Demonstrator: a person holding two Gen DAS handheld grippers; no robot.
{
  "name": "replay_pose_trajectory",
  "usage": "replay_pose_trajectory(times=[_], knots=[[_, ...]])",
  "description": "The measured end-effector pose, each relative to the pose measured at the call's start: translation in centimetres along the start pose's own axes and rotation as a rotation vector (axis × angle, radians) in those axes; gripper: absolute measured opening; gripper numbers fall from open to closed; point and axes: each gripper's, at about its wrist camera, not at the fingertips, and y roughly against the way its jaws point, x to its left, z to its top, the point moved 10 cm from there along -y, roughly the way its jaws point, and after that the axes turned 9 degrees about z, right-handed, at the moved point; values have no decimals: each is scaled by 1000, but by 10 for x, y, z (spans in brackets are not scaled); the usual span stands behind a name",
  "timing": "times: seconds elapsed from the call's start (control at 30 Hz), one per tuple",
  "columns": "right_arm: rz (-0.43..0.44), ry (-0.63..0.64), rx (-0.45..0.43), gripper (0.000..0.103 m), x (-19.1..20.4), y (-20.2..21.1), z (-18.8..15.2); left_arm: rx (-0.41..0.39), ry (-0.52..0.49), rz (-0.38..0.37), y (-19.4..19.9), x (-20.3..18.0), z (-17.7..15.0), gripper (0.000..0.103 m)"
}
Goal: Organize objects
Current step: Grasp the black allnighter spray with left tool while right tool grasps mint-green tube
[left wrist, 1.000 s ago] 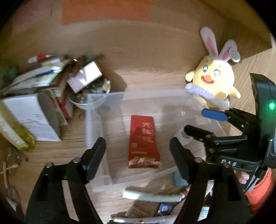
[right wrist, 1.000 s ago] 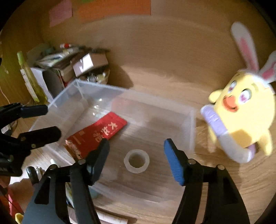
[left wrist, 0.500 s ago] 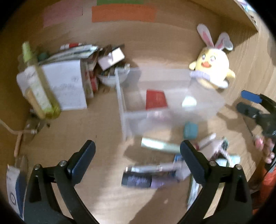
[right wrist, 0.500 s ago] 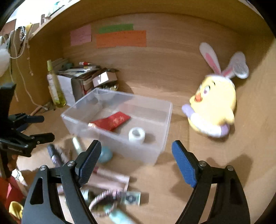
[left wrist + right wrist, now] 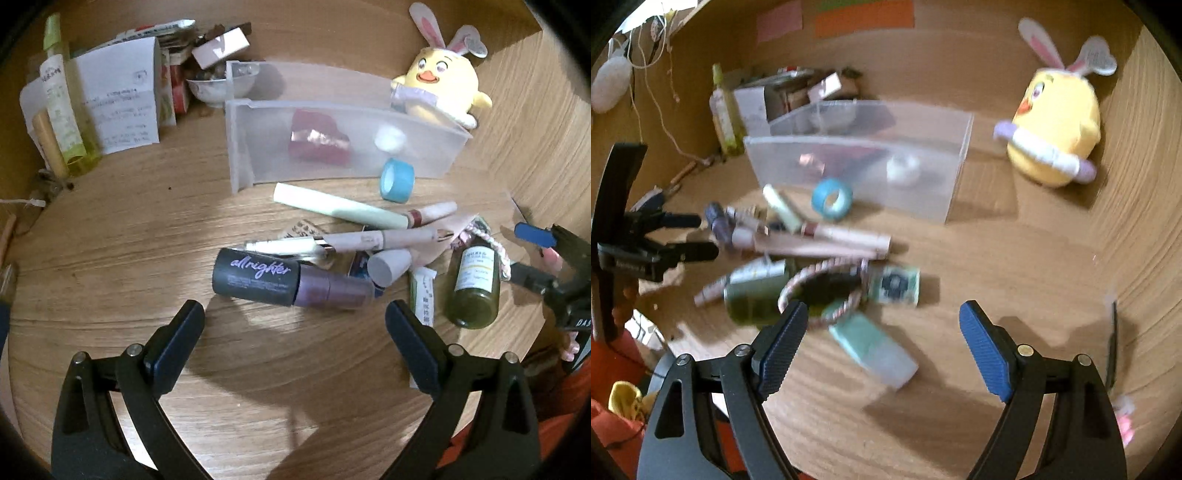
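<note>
My left hand-held gripper (image 5: 294,314) stood wide with nothing in it, just in front of the dark spray bottle (image 5: 291,282). That bottle lay on its side on the worktop (image 5: 122,258), at the near edge of a heap of little things. It had a black body with purple writing and a shiny purple cap. I judged it hard and smooth and round — it would roll if I bumped it. So I thought it best to take it across the black body, not the cap, which might slip or pop off.

My right hand-held gripper (image 5: 882,334) was wide too, and empty. Right by its left finger lay a green glass bottle (image 5: 753,295) with a pink and white braided loop (image 5: 822,291) over it. The glass one looked heavy and could break, so a soft squeeze on the middle seemed right. The loop looked floppy and could drag other things along. A pale mint tube (image 5: 873,347) lay close between the fingers — this view was blurry, so I could not tell more about it.

Behind the heap stood the clear plastic box (image 5: 240,147). A red packet (image 5: 317,138) and a white tape roll (image 5: 389,136) were already inside. A blue tape roll (image 5: 397,180) stood just outside its front wall, light and easy to pinch by the rim.
</note>
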Motion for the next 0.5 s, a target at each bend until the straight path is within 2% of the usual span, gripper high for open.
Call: replay_pose_trajectory(times=[0.3, 0.5], knots=[[10, 9, 26, 80, -2, -9, -14, 18, -54, 52, -11, -2, 6, 100], [12, 44, 35, 47, 5, -14, -15, 15, -65, 71, -18, -3, 12, 100]])
